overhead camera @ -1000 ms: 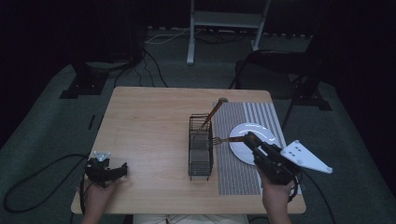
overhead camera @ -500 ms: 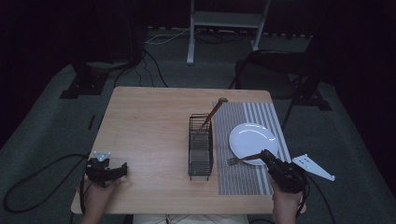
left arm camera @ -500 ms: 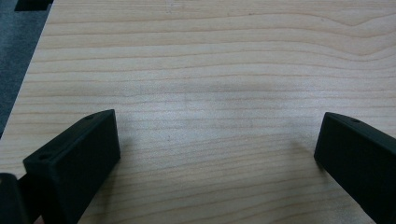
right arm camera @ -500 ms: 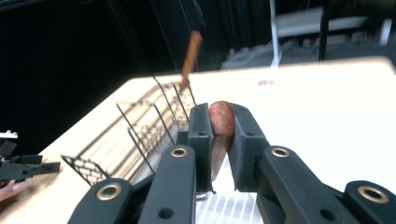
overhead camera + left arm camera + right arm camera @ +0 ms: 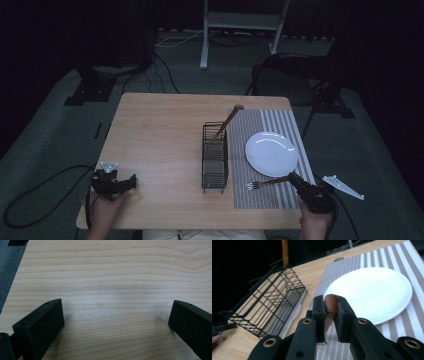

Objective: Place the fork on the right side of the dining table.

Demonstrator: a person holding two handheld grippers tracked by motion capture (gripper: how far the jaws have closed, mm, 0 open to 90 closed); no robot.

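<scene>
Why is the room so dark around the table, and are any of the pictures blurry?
High view: light falls mainly on the table; the floor around it fades to black, and the white plate shows a faint sheen. Left gripper view: sharp wood grain, soft shadows beside the black jaws. Right gripper view: the near jaws and the fork handle look soft, the wire basket clearer.

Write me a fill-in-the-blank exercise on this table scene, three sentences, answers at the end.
1. The right tongs are shut on the brown handle of a ____.
2. The white plate lies on a striped ____.
3. The left tongs stand ____ over bare table, left of the wire basket.

Missing words: fork; placemat; open
</scene>
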